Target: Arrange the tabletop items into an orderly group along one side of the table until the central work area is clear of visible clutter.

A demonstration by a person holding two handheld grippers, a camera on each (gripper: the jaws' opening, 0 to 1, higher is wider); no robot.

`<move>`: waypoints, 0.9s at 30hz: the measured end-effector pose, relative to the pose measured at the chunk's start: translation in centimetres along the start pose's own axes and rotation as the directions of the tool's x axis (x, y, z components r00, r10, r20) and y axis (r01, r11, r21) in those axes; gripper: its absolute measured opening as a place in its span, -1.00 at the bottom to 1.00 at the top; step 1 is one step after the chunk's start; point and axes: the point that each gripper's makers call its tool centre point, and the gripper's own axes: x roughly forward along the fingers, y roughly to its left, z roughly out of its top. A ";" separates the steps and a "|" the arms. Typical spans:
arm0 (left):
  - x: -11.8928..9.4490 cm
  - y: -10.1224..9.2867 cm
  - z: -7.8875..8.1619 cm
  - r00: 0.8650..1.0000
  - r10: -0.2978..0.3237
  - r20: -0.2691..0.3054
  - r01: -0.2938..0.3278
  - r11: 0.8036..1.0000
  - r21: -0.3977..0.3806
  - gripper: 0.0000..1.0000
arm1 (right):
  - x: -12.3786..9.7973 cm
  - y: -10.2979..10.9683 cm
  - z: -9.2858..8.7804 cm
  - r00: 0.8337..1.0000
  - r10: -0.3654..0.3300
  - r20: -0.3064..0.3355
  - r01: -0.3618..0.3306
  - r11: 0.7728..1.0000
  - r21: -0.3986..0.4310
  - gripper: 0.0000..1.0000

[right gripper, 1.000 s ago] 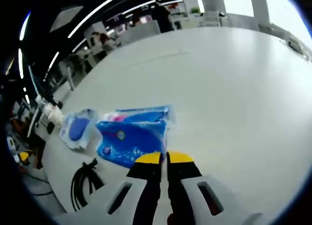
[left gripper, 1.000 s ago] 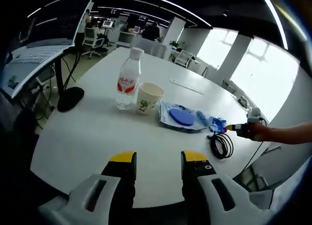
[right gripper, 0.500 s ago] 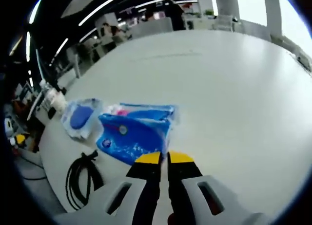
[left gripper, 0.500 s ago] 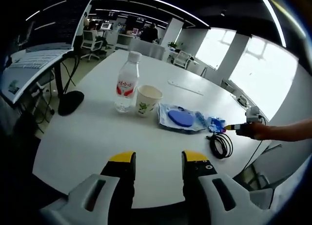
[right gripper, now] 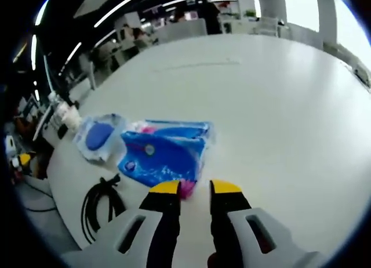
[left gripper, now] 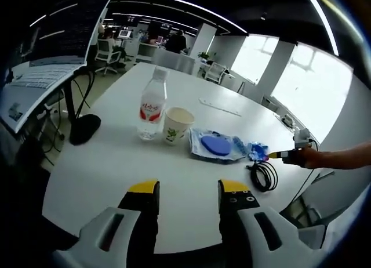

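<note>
White tabletop (left gripper: 104, 163) carries a row along its near edge, likely the tidy group being built: water bottle (left gripper: 152, 104), paper cup (left gripper: 175, 125) just beside it, clear bag with blue disc (left gripper: 215, 145) next, blue packet (right gripper: 162, 155) beyond that, black cable coil (left gripper: 264, 174) near the packet. Right tool (right gripper: 195, 188) has jaws parted a little, gripping nothing, tips just at the packet's near edge, seemingly letting it go there. Left tool (left gripper: 182, 188) hangs wide open and empty, well apart from the bottle.

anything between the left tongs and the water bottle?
Nothing visible. Bare table lies between the open left tongs and the water bottle. The paper cup stands beside the bottle, off that line.
</note>
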 end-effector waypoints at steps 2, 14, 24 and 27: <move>0.2 -0.1 0.3 1.000 -0.008 0.002 0.008 1.000 0.008 -0.21 | -0.3 0.1 -0.1 1.000 0.000 0.001 0.000 1.000 0.000 -0.64; 1.5 -0.7 1.6 0.998 -0.057 -0.009 0.057 0.997 0.043 -0.11 | -1.9 3.0 0.0 0.999 0.040 0.021 -0.038 0.994 -0.098 -0.51; 1.9 -1.2 2.5 0.996 -0.086 -0.012 0.086 0.993 0.077 -0.10 | -4.0 4.7 0.3 0.996 0.059 0.062 -0.051 0.991 -0.121 -0.42; 2.0 -1.4 2.6 0.996 -0.093 -0.011 0.094 0.992 0.079 -0.10 | -5.0 5.1 0.3 0.995 0.058 0.075 -0.048 0.991 -0.124 -0.40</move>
